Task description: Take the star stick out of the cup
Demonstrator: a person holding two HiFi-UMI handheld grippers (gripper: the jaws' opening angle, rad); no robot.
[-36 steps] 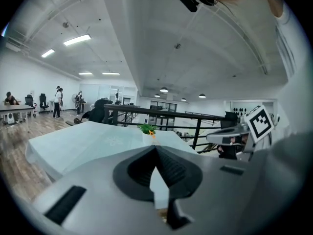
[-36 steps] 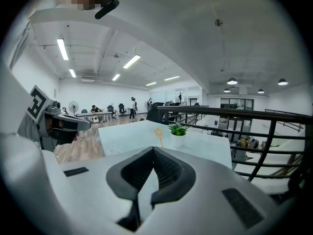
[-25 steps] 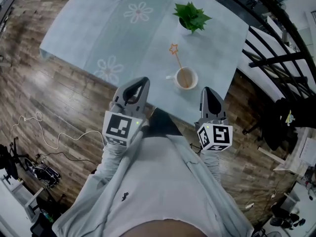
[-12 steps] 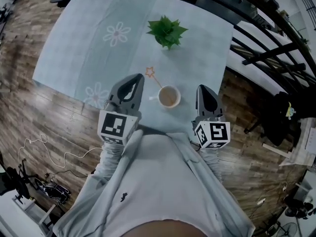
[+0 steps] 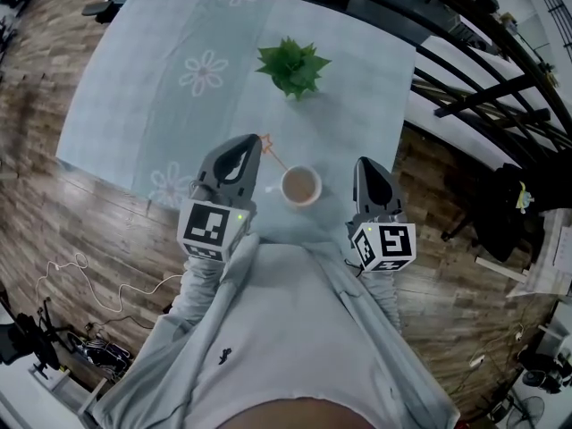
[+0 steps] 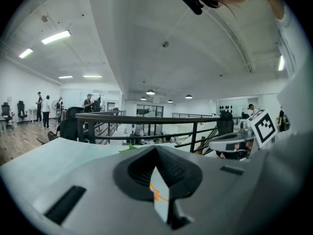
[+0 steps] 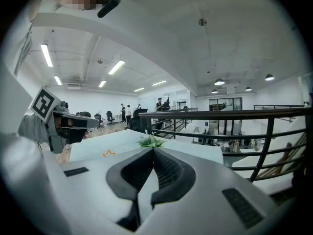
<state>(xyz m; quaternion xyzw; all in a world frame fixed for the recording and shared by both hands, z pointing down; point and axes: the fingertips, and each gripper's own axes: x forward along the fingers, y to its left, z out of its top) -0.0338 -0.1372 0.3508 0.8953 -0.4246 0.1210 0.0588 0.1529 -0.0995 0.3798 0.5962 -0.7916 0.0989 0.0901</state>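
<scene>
Here the left gripper (image 5: 251, 143) has its jaws together at the tips, with nothing pinched between them. In its own view the tips (image 6: 156, 149) meet in a point, and through the hollow behind them shows a strip of table crossed by a thin orange line. The right gripper (image 5: 367, 163) is likewise closed and empty, its jaws meeting along their front edge in the right gripper view (image 7: 153, 151).

Both grippers hang over the near edge of the table (image 5: 152, 79), pointing away from the person, with the white cup (image 5: 300, 187) between them and nearer the left one. The star stick (image 5: 275, 157) stands in the cup and leans out to the left. Its orange star sits just beside the left gripper's tip; whether they touch I cannot tell. From the right gripper view the star (image 7: 109, 153) shows above the table's surface.

Farther back on the pale flowered cloth stands a small green plant (image 5: 292, 65). Around the table lies a wooden floor (image 5: 54, 213) with a loose cable (image 5: 89, 280) on it, and a dark railing (image 5: 483, 70) runs along the right side.
</scene>
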